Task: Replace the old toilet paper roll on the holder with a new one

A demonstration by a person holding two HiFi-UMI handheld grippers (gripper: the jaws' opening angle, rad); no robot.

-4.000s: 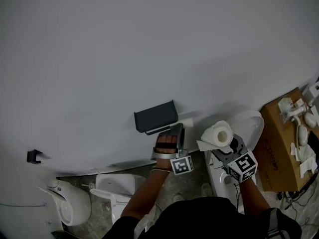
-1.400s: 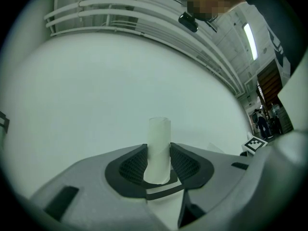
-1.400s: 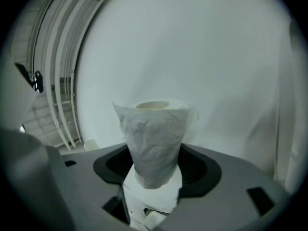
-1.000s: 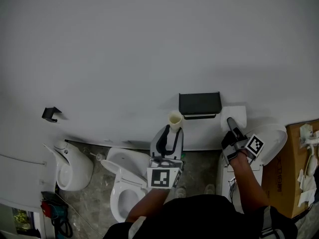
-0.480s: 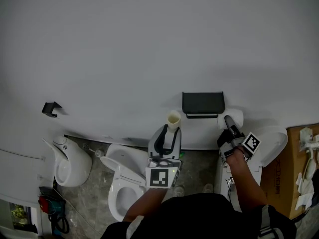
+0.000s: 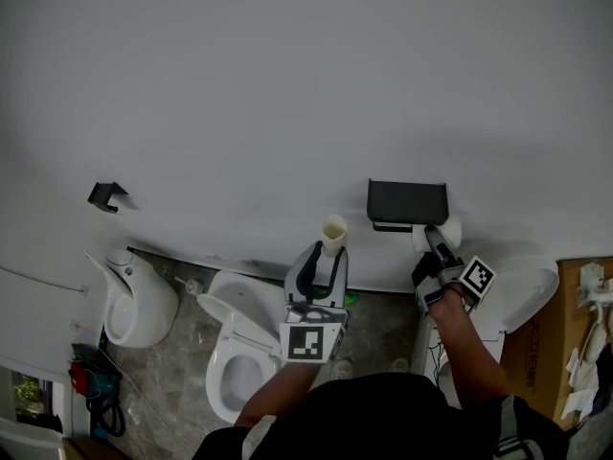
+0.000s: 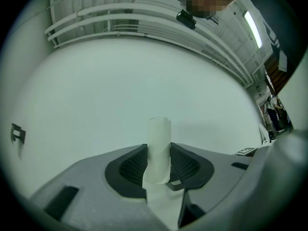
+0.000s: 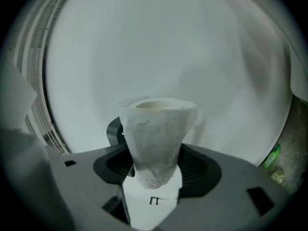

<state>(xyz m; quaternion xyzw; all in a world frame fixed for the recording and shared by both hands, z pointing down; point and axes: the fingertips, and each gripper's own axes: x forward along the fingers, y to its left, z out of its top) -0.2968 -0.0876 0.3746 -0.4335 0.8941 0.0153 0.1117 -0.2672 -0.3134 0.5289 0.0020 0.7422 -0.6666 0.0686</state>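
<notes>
Left tongs (image 7: 159, 166) clamp the empty tube (image 7: 159, 141), clear at eight o'clock of the holder (image 6: 407, 202); right tongs (image 8: 156, 170) grip the new roll (image 8: 156, 131) at five o'clock, ready for mounting.

The left gripper (image 7: 158, 171) points at a plain white wall (image 7: 96, 105), its jaws closed on a bare cardboard tube (image 7: 159, 136). The tube stands upright between the dark ribbed pads (image 7: 131, 166), which press on it from both sides, and its upper half rises clear above them. Far off to the left, a small dark bracket (image 7: 17, 134) is fixed to the wall. Overhead, at the upper right, a long ceiling light (image 7: 250, 24) glows.
</notes>
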